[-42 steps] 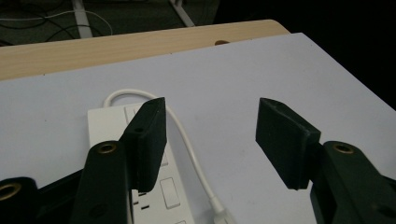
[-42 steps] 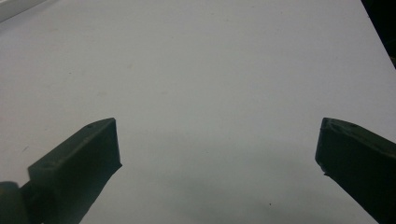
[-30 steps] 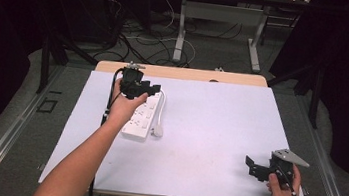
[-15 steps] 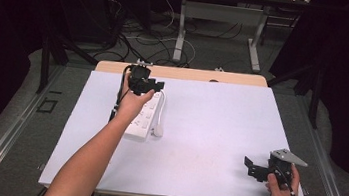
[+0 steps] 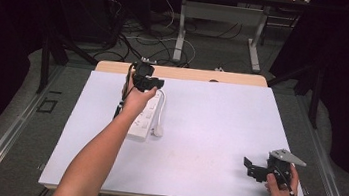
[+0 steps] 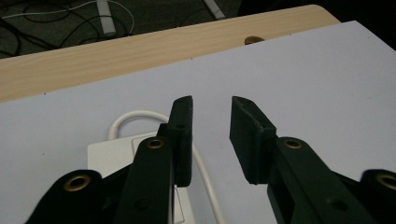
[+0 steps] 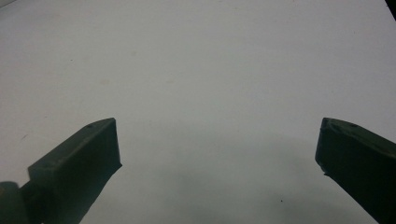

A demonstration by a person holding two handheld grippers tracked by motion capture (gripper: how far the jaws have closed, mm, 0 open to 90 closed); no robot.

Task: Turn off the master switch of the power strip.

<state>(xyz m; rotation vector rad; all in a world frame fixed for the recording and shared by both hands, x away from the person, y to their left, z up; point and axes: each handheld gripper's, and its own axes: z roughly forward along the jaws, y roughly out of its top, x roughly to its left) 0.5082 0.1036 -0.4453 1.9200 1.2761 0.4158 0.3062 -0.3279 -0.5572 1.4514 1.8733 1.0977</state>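
In the upper left of the high view, my left gripper (image 5: 150, 81) hovers over the far end of the flat white plastic power strip (image 5: 143, 120), which lies on the white sheet-covered table (image 5: 219, 128) left of centre, its white cord (image 5: 160, 111) looping beside it. My jaws there have just been closing, yet a narrow gap remains and nothing sits between them; in the left gripper view the strip (image 6: 112, 154) lies below my left jaw. At the lower right of the high view, my right gripper (image 5: 257, 169) rests low over bare sheet, jaws spread wide and empty.
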